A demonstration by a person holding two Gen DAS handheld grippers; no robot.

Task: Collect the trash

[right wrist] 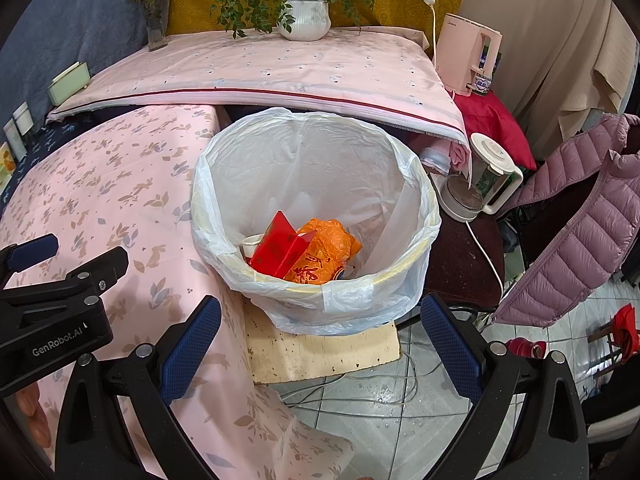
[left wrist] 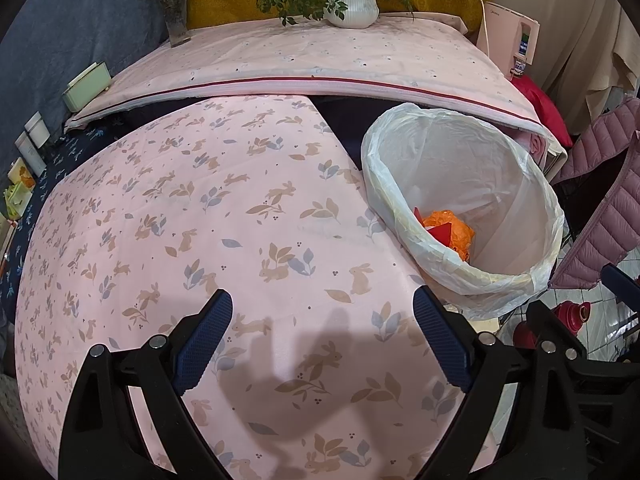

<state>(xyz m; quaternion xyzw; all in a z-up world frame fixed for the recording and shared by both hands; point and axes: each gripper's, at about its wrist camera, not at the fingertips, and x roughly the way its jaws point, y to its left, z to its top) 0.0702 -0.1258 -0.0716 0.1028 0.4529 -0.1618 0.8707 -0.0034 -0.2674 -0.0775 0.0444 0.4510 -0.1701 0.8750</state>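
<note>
A white bin lined with a plastic bag (right wrist: 224, 200) stands beside the pink rabbit-print table (right wrist: 100, 184). Inside lie a red paper packet (right wrist: 280, 248), a crumpled orange wrapper (right wrist: 328, 252) and a white cup (right wrist: 250, 242). My right gripper (right wrist: 320, 340) is open and empty, just in front of the bin's near rim. My left gripper (left wrist: 322, 336) is open and empty over the tablecloth (left wrist: 200, 220), with the bin (left wrist: 400, 184) to its right. The orange wrapper (left wrist: 448, 228) shows there too. The left gripper's body (right wrist: 60, 304) appears at the left of the right wrist view.
A higher pink-covered table (right wrist: 280, 68) behind holds a white plant pot (right wrist: 304, 20) and a flower vase (right wrist: 156, 32). A pink kettle (right wrist: 468, 56), a glass kettle (right wrist: 480, 176), a mauve puffer jacket (right wrist: 580, 232), a foam block (right wrist: 320, 352) under the bin and floor cables (right wrist: 380, 392) are at the right.
</note>
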